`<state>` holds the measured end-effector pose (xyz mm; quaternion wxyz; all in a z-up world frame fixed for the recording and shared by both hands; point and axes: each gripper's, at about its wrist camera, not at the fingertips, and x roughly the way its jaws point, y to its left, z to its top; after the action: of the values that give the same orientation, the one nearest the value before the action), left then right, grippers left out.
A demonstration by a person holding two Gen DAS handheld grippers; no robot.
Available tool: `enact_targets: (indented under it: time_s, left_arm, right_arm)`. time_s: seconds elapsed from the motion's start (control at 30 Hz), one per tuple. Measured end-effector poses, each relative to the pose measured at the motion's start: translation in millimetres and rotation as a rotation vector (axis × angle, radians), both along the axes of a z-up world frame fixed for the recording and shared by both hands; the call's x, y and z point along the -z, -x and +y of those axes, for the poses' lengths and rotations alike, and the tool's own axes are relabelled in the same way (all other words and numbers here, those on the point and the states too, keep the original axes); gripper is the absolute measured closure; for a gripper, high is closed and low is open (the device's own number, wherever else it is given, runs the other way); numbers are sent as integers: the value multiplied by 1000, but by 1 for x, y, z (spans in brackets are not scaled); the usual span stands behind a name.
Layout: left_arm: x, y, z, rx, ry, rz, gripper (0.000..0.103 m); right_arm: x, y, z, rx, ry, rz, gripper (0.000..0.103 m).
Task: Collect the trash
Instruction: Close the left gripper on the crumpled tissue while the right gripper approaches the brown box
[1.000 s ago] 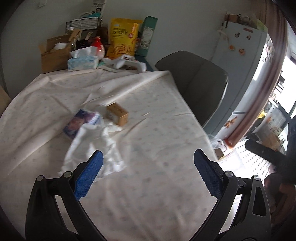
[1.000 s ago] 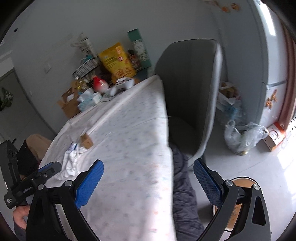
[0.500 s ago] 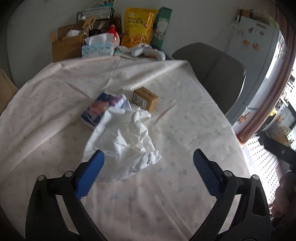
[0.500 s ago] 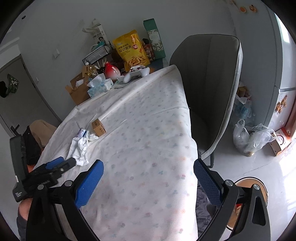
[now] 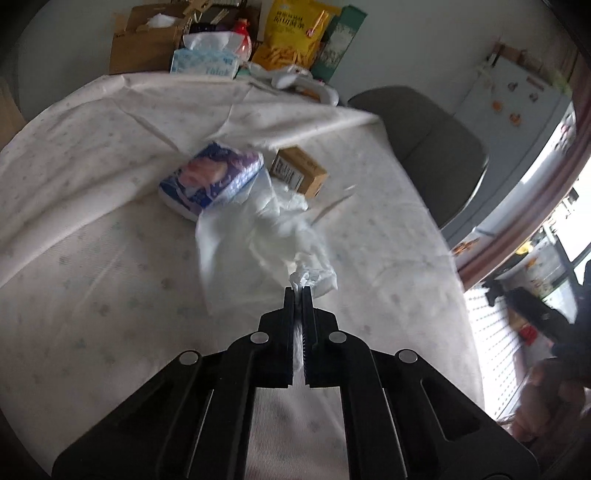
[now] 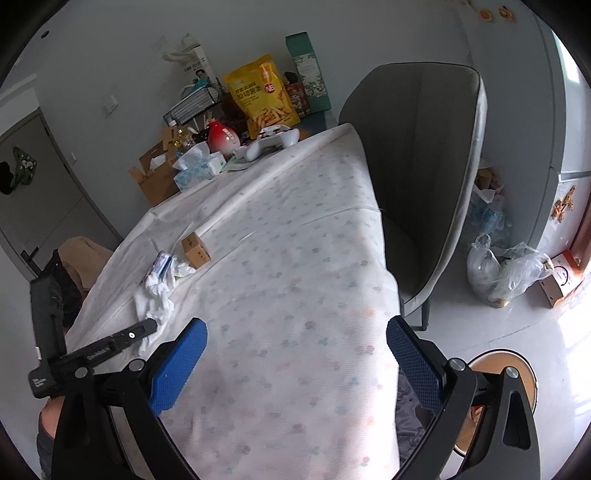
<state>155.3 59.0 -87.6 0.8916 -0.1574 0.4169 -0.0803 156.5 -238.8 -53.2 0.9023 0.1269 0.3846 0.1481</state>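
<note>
A crumpled white plastic bag point(image 5: 258, 229) lies on the pale tablecloth point(image 5: 92, 258). My left gripper point(image 5: 298, 290) has its jaws closing onto the bag's near corner, and white film is pinched between the pads. In the right wrist view the same bag point(image 6: 159, 291) shows at the table's left side with the left gripper point(image 6: 147, 326) at its near end. Behind the bag lie a blue-purple tissue packet point(image 5: 210, 177) and a small brown box point(image 5: 299, 171). My right gripper point(image 6: 295, 332) hangs open over the table's near right edge, with nothing between its blue pads.
At the back of the table stand a tissue box point(image 5: 205, 62), a cardboard box point(image 5: 144, 48), a yellow snack bag point(image 5: 291, 33) and a white game controller point(image 6: 273, 142). A grey chair point(image 6: 417, 147) stands right of the table. Filled plastic bags point(image 6: 495, 273) sit on the floor.
The left gripper moved forward and down to the white bag, and its jaws went from wide open to shut on the bag's near corner. The right gripper shifted slightly.
</note>
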Motion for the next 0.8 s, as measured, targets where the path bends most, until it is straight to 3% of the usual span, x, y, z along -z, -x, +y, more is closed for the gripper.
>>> enact_targets:
  time_s: [0.3,0.63,0.8]
  left_arm:
    - [-44,35,41,-74,68,-163,99]
    - [-62,51,90,-207,96,-235,99]
    - [-65,53,106,-257,85,-251,99]
  right_arm:
    - [-12,-7,37,-63,15,-25,8]
    - [-16,-23,94,-180,32,-31,8]
    - [-18,-36,129,-260,55,-26,24]
